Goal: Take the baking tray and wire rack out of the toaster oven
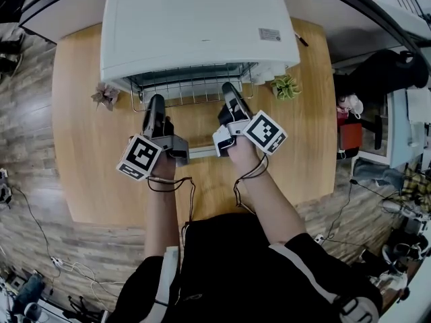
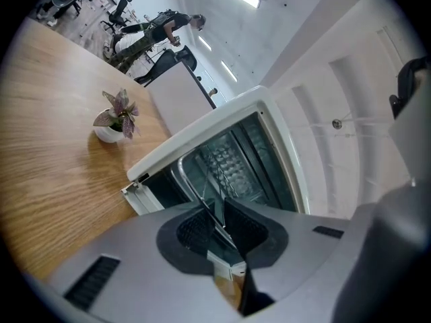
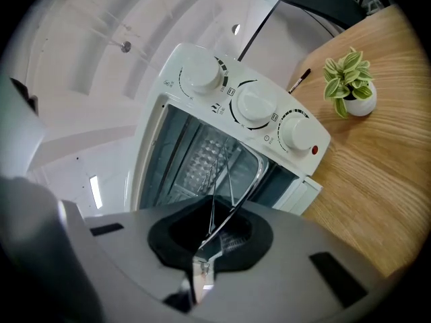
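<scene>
The white toaster oven [image 1: 192,25] stands at the back of the wooden table, its mouth facing me. The wire rack [image 1: 195,86] sticks partway out of it. My left gripper [image 1: 155,103] is shut on the rack's front edge at the left, and my right gripper [image 1: 229,89] is shut on it at the right. In the left gripper view the left gripper [image 2: 219,210] pinches a thin rack wire [image 2: 214,187]. In the right gripper view the right gripper [image 3: 215,224] pinches the rack's wires [image 3: 225,173]. The shiny rim of a baking tray [image 3: 261,170] shows inside the oven.
The open oven door's white handle [image 1: 202,152] lies on the table between my wrists. A small reddish plant [image 1: 106,95] sits left of the oven, a green one [image 1: 286,86] right of it. The oven's knobs [image 3: 252,103] are on its right side. A pen [image 1: 301,40] lies behind.
</scene>
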Demonstrator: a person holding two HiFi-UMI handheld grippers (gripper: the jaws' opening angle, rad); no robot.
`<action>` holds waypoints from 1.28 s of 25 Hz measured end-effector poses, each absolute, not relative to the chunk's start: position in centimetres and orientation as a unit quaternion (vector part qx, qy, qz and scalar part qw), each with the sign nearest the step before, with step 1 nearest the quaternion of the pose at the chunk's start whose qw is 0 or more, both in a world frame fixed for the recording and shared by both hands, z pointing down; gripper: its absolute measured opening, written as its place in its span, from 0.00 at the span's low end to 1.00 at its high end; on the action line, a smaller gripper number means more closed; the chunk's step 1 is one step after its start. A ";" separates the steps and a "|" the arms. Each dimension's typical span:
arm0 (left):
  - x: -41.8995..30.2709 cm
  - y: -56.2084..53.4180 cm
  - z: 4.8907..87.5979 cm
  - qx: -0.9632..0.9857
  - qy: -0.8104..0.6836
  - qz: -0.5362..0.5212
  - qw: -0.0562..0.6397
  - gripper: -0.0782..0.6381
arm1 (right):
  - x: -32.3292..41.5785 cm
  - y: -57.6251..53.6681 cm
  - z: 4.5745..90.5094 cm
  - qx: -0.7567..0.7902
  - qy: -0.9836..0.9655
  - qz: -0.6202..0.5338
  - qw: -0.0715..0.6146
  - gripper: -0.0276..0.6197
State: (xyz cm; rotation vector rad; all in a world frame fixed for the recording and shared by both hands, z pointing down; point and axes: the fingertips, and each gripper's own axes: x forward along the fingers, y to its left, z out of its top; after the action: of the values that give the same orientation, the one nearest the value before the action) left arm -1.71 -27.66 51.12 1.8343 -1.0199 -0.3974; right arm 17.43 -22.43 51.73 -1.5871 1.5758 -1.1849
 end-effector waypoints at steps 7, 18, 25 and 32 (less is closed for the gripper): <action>-2.3 -25.7 50.8 0.758 -0.412 -0.168 0.477 0.18 | 16.8 -20.5 51.6 -0.594 0.599 -0.443 0.303 0.06; -3.3 -22.4 50.8 0.766 -0.408 -0.160 0.470 0.18 | 15.7 -17.3 51.5 -0.586 0.602 -0.444 0.311 0.06; -4.4 -20.0 50.7 0.769 -0.410 -0.154 0.466 0.18 | 14.6 -14.7 51.1 -0.580 0.610 -0.440 0.313 0.06; -5.4 -17.7 50.1 0.776 -0.405 -0.151 0.460 0.18 | 13.7 -12.1 51.3 -0.579 0.610 -0.443 0.311 0.06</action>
State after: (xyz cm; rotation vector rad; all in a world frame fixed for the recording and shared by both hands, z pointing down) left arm -5.45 -17.70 50.12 1.9090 -0.9966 -0.3714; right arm 13.70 -12.13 51.26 -1.5295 1.6103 -1.1685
